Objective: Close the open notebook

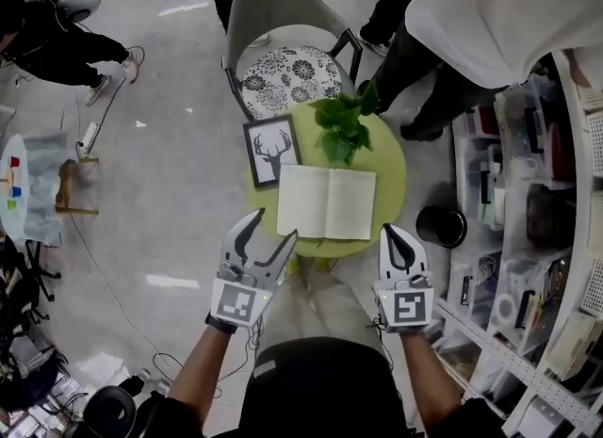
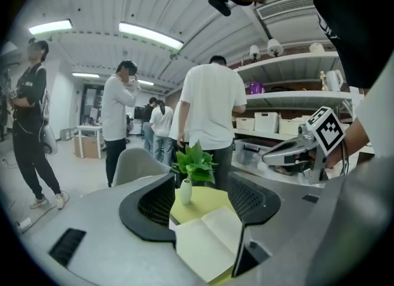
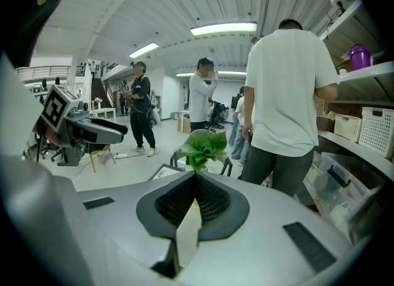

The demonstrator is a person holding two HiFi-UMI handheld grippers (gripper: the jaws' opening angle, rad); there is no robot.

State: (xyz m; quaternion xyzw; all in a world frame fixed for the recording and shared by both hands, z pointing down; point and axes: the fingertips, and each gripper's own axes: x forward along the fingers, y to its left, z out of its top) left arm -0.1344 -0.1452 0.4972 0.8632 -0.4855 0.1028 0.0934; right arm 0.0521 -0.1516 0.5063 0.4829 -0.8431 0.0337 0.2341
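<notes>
While held low at the near rim of the round green table (image 1: 391, 180), stands wide open: left gripper (image 1: 273, 224), pads pressing on nothing. Frames, between those spread jaws in the left gripper view, the open notebook (image 1: 326, 202), lying flat with both pages up, just ahead of the tips and apart from them. Hides the notebook's nearest edge behind the gripper's own body in that view.

Shows the right gripper (image 1: 392, 231) closed, tips meeting, nothing clamped, just off the notebook's near right corner. Leaves only a pale sliver below the shut tips in the right gripper view, too narrow to tell page from tabletop.

Beyond the notebook, straight ahead of both tools: a leafy plant (image 1: 341, 125), its white vase (image 2: 185, 190) covered by leaves from above and seen only from the left gripper. Ahead and left of the left gripper: a framed deer picture (image 1: 271, 151), lying on the table. Farther on, a grey chair (image 1: 283, 59), its near edge masked by plant and frame. Far right of the right gripper, a person in a white shirt (image 1: 490, 12), cut off by the picture's top edge.
</notes>
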